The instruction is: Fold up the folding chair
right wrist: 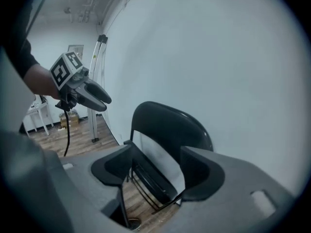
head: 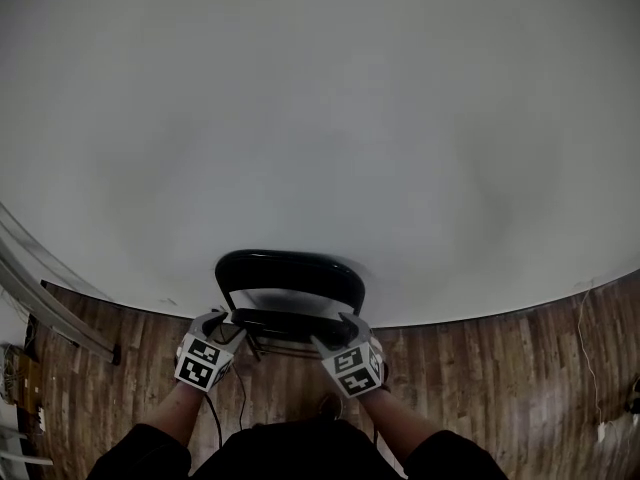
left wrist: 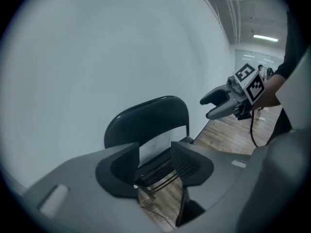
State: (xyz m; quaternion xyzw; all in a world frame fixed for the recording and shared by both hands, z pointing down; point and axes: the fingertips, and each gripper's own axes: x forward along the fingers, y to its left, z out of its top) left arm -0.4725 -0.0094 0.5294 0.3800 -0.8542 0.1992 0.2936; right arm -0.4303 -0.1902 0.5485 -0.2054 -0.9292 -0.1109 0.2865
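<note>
A black folding chair [head: 290, 286] stands against the white wall; its seat looks swung up close to the curved backrest. Both my grippers hang just in front of it. The left gripper [head: 228, 321] is off the chair's left side, the right gripper [head: 335, 328] off its right side. In the left gripper view the chair [left wrist: 146, 118] shows beyond the open jaws of my left gripper [left wrist: 154, 154], with nothing between them; the right gripper [left wrist: 214, 106] hangs at upper right. In the right gripper view the chair [right wrist: 170, 125] lies past my open right gripper [right wrist: 158, 161], apart from its pads. The left gripper [right wrist: 99, 98] hangs at upper left.
A metal stand [head: 60, 303] leans along the wall at the left, also in the right gripper view as the metal stand [right wrist: 97, 81]. Boxes [head: 20, 378] sit at the far left. A thin cable [head: 585, 338] runs down the wall to the wooden floor [head: 500, 388] at the right.
</note>
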